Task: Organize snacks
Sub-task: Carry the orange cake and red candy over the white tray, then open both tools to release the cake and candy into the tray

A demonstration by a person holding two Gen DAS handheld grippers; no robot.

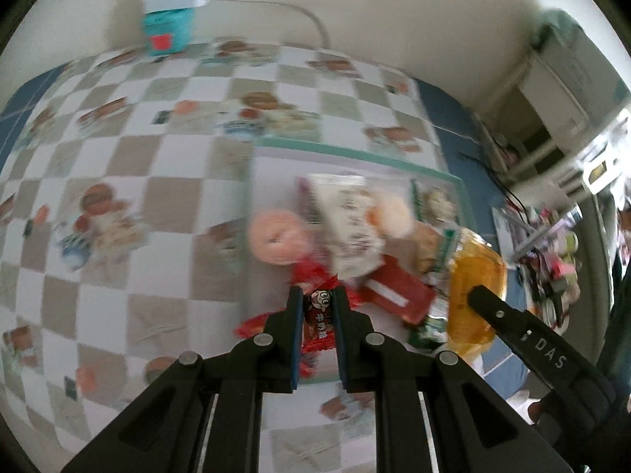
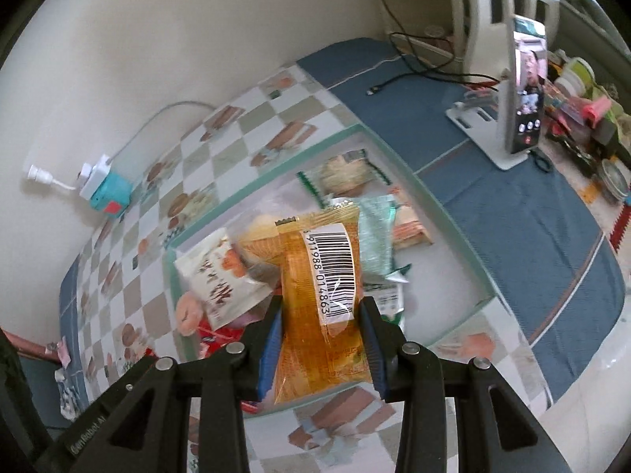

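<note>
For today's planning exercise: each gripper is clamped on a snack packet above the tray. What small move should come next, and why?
Probably carry both packets clear of the tray before sorting. The left gripper grips a small red packet, the right gripper an orange packet, both over the jumbled pile.

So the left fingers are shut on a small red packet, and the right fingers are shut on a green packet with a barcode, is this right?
Not quite. The packet with the barcode in the right gripper is orange, not green, as the right wrist view shows. The left gripper is indeed shut on a small red packet.
</note>
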